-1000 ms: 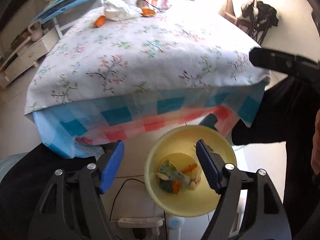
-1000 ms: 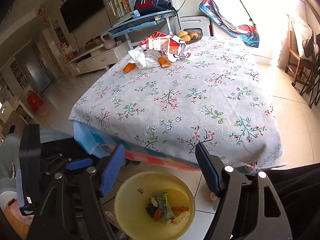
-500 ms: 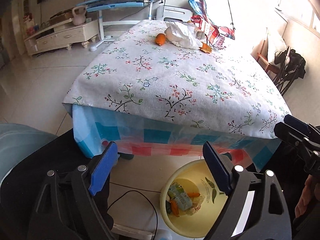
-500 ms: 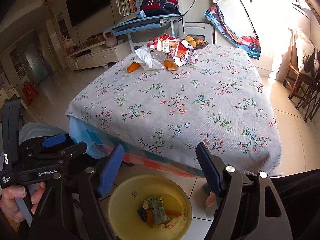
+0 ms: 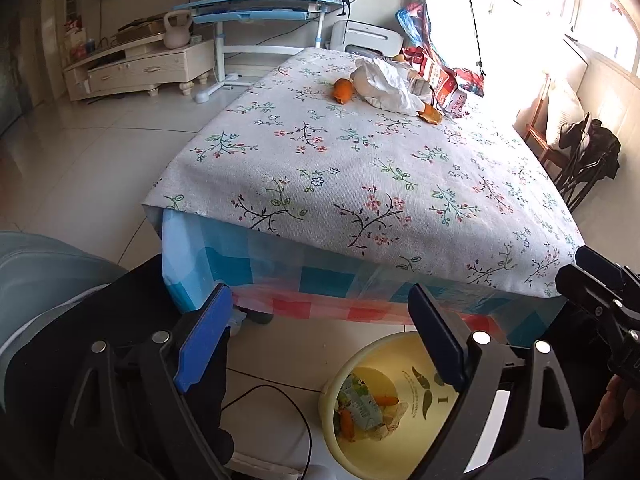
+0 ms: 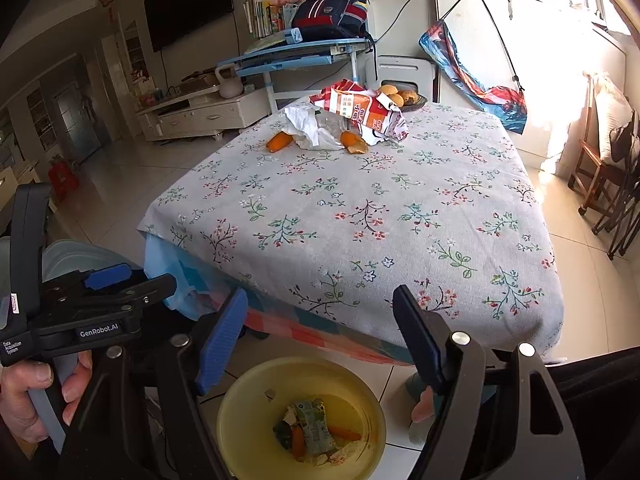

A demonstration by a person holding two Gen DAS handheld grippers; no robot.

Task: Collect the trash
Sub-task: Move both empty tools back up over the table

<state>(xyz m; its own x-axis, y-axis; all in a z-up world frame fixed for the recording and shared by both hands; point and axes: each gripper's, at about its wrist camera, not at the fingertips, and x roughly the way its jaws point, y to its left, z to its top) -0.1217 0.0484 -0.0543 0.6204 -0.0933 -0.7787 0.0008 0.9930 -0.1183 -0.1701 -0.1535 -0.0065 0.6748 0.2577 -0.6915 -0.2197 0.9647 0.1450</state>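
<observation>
A yellow bin [image 5: 404,432] [image 6: 256,396] stands on the floor below the table's near edge, holding a crumpled wrapper [image 6: 312,432] and orange peel. Trash lies at the far end of the floral table [image 6: 360,216]: two orange peels [image 6: 278,142] [image 6: 354,145], a white plastic bag [image 6: 308,128] [image 5: 384,84] and a red-and-white wrapper [image 6: 360,110]. My left gripper [image 5: 320,340] is open and empty, above the floor near the bin. My right gripper [image 6: 320,336] is open and empty, above the bin.
A bowl of bread rolls [image 6: 400,96] sits at the table's far edge. A blue desk [image 6: 296,54] and a white cabinet [image 6: 200,114] stand behind it. A chair with dark clothes [image 5: 584,156] is at the right. A cable [image 5: 280,400] runs over the floor.
Both grippers have risen and tilted up, so the tabletop shows more and the bin sits lower in view. Both stay open and empty.
</observation>
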